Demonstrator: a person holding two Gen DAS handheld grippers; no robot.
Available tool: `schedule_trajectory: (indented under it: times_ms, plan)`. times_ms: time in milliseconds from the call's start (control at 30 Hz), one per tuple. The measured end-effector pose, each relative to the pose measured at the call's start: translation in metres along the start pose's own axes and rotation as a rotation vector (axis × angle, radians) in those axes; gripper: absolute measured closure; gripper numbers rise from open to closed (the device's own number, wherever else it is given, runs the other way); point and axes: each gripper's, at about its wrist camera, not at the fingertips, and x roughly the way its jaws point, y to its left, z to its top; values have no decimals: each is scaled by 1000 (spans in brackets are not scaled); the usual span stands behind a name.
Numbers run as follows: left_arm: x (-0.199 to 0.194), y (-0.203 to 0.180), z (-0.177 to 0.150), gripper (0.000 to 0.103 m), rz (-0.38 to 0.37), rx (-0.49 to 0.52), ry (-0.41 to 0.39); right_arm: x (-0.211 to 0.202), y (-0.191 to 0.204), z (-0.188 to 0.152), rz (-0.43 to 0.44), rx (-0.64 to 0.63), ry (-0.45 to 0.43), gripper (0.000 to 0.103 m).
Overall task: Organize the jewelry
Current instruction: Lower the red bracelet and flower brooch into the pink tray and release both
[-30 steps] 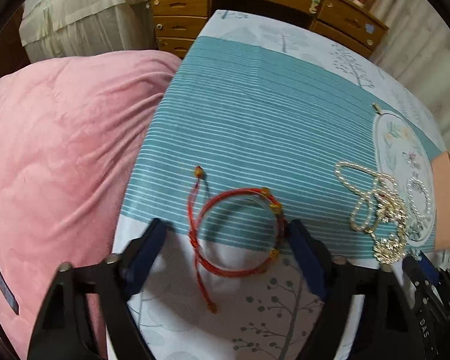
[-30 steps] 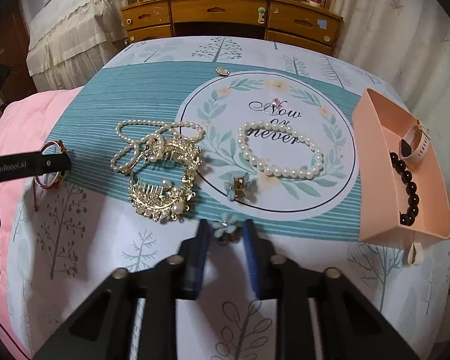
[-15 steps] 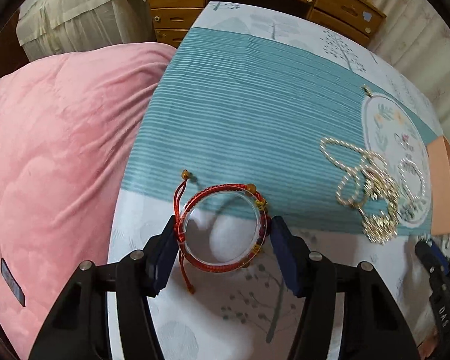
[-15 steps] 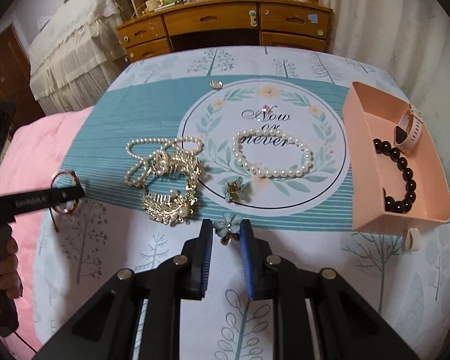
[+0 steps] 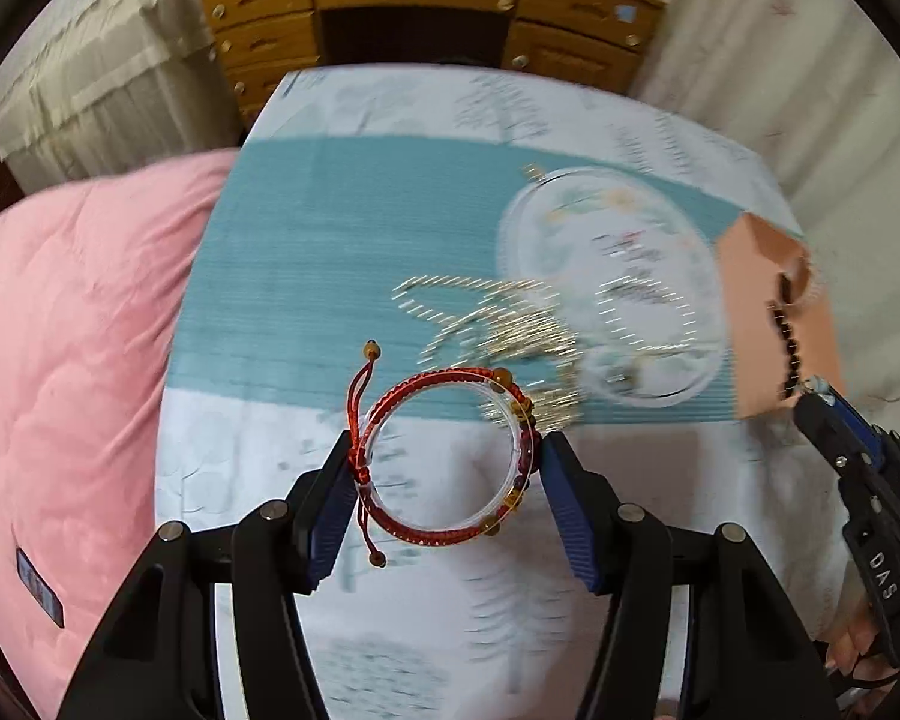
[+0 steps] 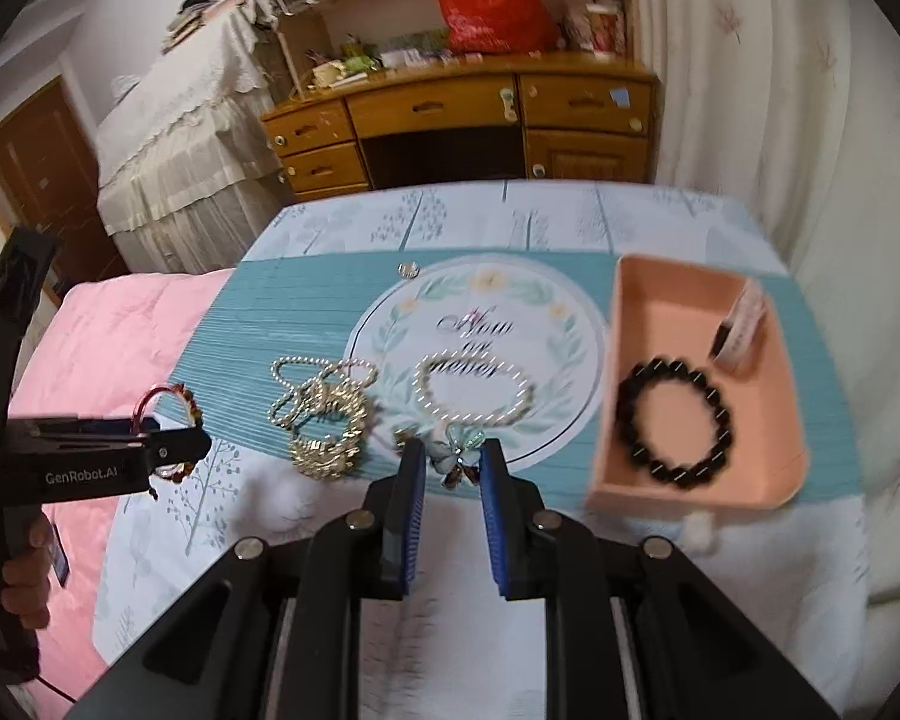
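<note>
Two pieces are in my grip at once. My left tool point(image 5: 447, 474) is clamped across the red woven cord bracelet with amber beads on its clear ring point(image 5: 444, 456), lifted off the printed bedspread point(image 5: 510, 600), with only the ring's two edges touching the pads. That ring looks hard and slick, so my worry is that it pivots or squirts out if I swing fast, and the left view is already smeared with motion. The loose cord tail point(image 5: 372, 540) dangles and could snag the heap of gold and pearl chains point(image 6: 324, 420) on the way across.

My right tool point(image 6: 450, 468) is closed on the pale blue flower hair clip point(image 6: 459, 450), low over the cloth. It is a lumpy shape, so it could twist loose. Both want the peach plastic tray point(image 6: 774, 480), where the black bead bracelet point(image 6: 675, 420) and a white watch point(image 6: 741, 330) sit; two tools converging there risk bumping.
</note>
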Motion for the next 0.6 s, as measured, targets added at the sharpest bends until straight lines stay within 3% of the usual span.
schedule_trajectory:
  times_ms: [300, 600]
  plan:
    - [-41, -99, 31, 45, -63, 81, -113, -49, -43, 16, 0, -188, -86, 85]
    - [-54, -194, 70, 44, -171, 220, -175, -71, -89, 18, -28, -249, -107, 85]
